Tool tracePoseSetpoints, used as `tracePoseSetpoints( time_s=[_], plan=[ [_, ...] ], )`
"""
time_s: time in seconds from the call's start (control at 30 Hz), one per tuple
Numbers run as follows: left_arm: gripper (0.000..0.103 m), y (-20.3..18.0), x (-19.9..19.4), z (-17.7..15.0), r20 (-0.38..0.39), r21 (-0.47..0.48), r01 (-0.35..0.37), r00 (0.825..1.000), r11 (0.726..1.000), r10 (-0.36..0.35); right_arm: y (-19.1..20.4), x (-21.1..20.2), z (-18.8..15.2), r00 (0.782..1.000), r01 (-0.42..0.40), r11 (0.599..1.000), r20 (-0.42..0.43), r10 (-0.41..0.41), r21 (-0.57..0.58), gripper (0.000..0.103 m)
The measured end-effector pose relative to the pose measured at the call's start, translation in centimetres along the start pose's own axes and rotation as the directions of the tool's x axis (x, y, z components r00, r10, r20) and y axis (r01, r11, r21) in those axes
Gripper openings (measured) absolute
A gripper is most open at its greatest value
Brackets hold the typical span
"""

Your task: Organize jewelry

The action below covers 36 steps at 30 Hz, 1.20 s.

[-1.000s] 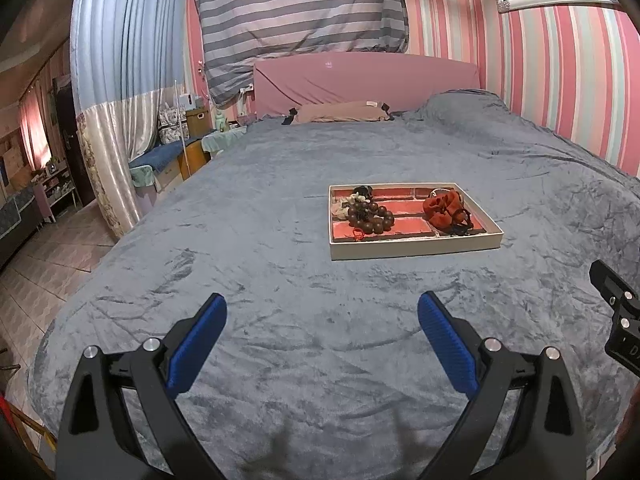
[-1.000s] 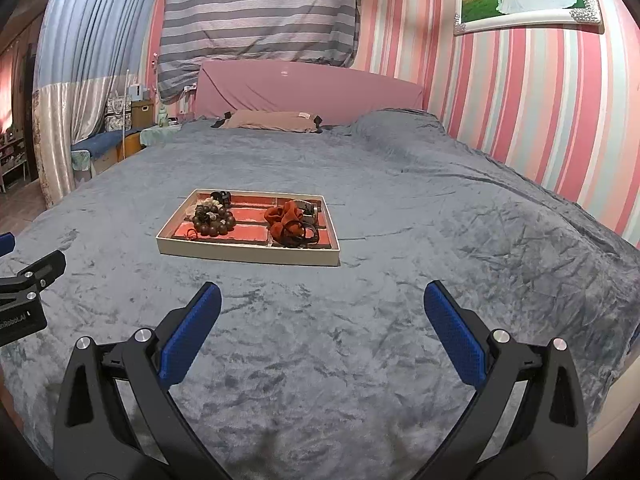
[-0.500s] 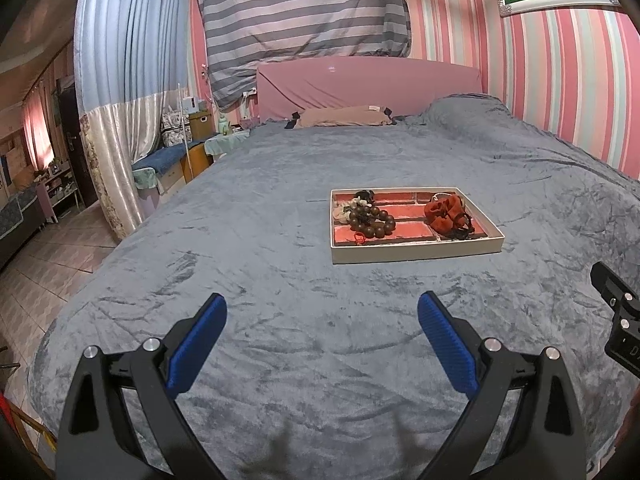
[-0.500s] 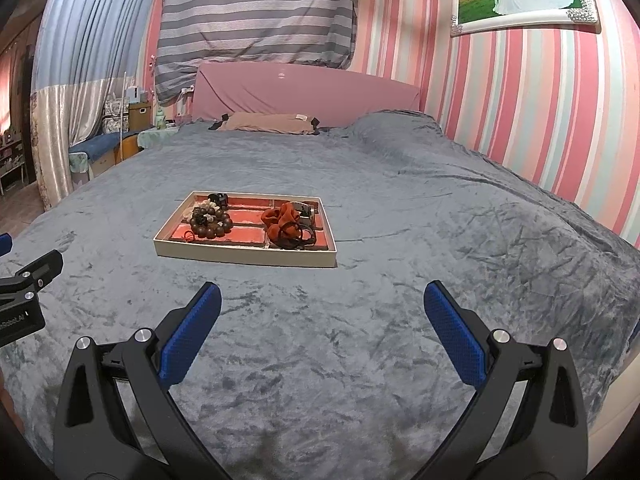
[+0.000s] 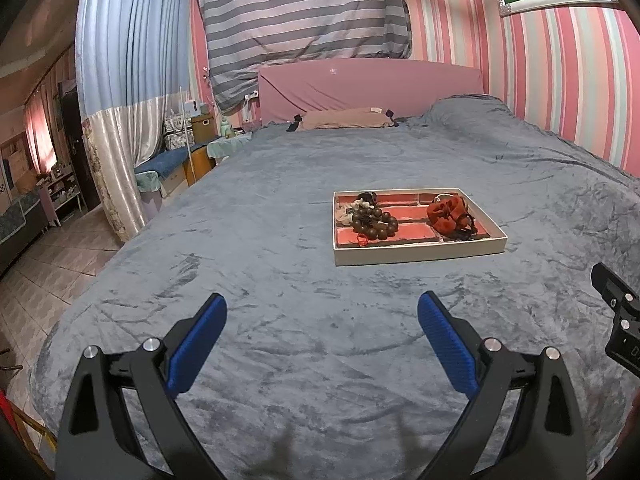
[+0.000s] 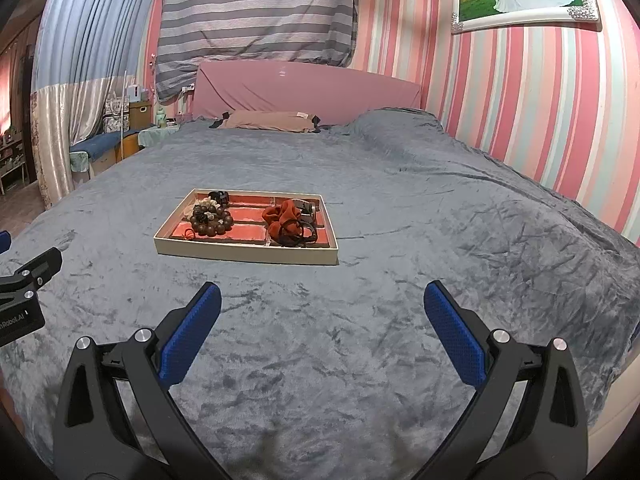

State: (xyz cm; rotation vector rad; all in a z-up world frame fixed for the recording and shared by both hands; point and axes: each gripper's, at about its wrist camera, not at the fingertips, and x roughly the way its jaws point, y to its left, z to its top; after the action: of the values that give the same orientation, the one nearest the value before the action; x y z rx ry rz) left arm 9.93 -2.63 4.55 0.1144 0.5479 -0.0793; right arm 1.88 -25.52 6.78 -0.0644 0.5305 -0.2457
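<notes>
A wide bed (image 5: 280,280) covered in a grey plush blanket fills both views. Near its middle sits a shallow cream tray (image 5: 416,254) with a red lining split into compartments, and all the jewelry in sight lies inside it. Towards the tray's left end a bracelet of large dark wooden beads (image 5: 372,224) is coiled, with some pale and small dark pieces just behind it — too small to name. Towards the right end a red fabric scrunchie (image 5: 446,212) is bunched up, touching a few dark bands (image 6: 298,234). The blanket around the tray shows no loose pieces.

The left claw (image 5: 322,332) and the right claw (image 6: 322,320) both hover low over the near part of the bed, well short of the tray, each with its blue-padded fingers spread wide and nothing between them. The tray lies ahead of both, probably so either hand can reach it. In the right wrist view, part of the left tool shows at the left edge.

With everything gathered in the tray and both claws empty, the scene fits two stages — pieces about to be sorted among compartments, or sorting done and the hands drawn back.
</notes>
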Motion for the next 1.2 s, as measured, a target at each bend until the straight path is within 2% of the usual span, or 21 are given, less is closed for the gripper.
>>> tracePoseSetpoints(
  time_s=[1.2],
  plan=[
    [0.094, 0.31, -0.19, 0.13, 0.01, -0.005, -0.014, 1.0, 1.0, 0.014, -0.02, 0.04, 0.09, 1.0, -0.001, 1.0, 0.003, 0.001, 0.003, 0.099]
  ],
)
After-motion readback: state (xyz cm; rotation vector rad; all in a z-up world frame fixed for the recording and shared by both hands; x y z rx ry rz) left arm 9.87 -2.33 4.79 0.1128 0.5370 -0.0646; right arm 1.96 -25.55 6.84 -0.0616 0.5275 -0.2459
